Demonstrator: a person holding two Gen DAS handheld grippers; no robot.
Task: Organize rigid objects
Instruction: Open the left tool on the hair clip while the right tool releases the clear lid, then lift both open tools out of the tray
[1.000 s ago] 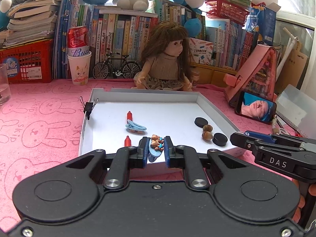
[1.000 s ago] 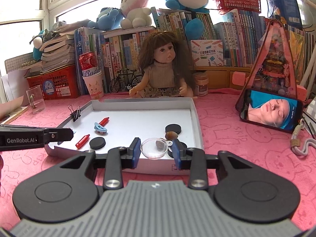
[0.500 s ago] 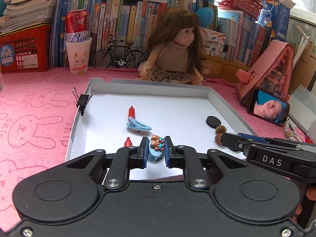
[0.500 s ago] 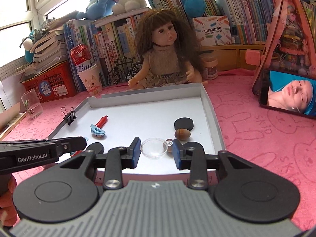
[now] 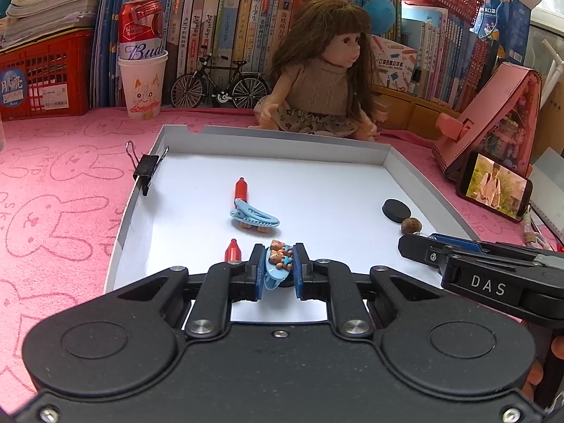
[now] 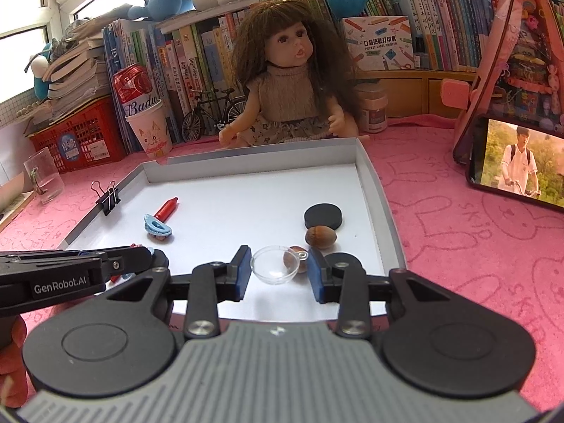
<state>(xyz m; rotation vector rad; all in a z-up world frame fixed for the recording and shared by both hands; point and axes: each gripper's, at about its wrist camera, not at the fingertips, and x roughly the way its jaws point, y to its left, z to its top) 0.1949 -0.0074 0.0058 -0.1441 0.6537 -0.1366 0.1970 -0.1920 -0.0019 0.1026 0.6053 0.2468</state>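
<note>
Both grippers have come lower and nearer the white tray [image 5: 139, 190] since the earlier frames; the doll [image 6: 285, 81] now fills more of the upper centre. Left gripper [image 5: 278, 264] clenched on a blue hair clip with bears [image 5: 278, 259], lower centre of the left view, above the tray's near edge. Right gripper [image 6: 278, 269]: jaws have just been opening; the clear dish [image 6: 275, 264] sits between them on the tray floor, pads apparently not pressing it. Nut [image 6: 320, 237] and black disc [image 6: 323, 215] lie just beyond the dish.
</note>
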